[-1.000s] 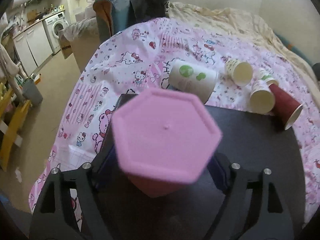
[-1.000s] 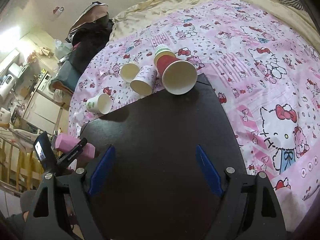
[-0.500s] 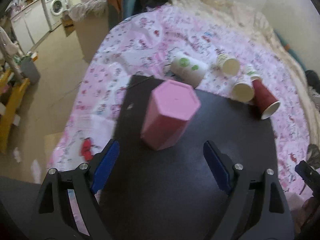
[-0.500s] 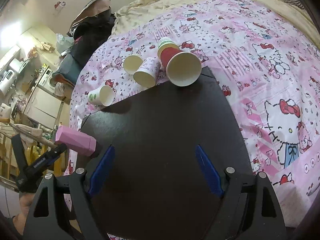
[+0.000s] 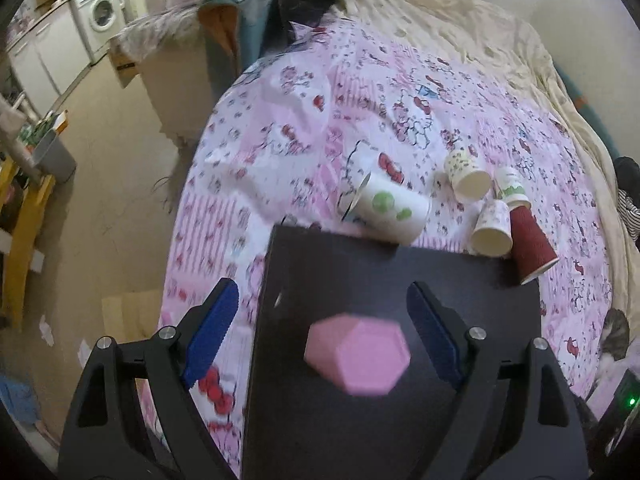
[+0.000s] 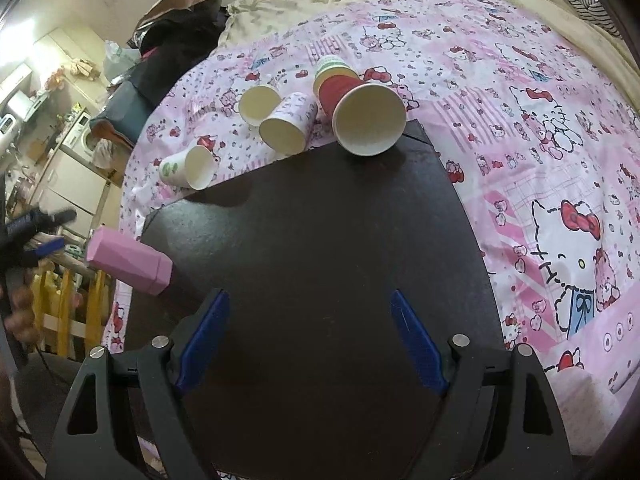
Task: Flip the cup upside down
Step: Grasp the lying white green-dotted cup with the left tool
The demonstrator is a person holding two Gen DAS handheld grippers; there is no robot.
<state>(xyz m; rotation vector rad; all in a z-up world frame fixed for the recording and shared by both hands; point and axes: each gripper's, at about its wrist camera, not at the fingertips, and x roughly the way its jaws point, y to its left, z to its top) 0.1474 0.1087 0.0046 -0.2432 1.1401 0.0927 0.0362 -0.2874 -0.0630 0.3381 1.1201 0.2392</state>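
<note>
Black counter [image 5: 400, 280] holds your inverted pink cup [image 5: 357, 354] near its left edge; both jaws spread, so a nudge could topple it.

both wrist views look steeply down from close above the black board [image 5: 400, 280] [image 6: 320, 240] on the bed, sharing it.

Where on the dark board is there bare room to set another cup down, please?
The middle and right of the dark board are bare, between the pink cup at its left edge and the bedsheet on the right. The far edge is crowded: the red cup and paper cups lie there.
</note>
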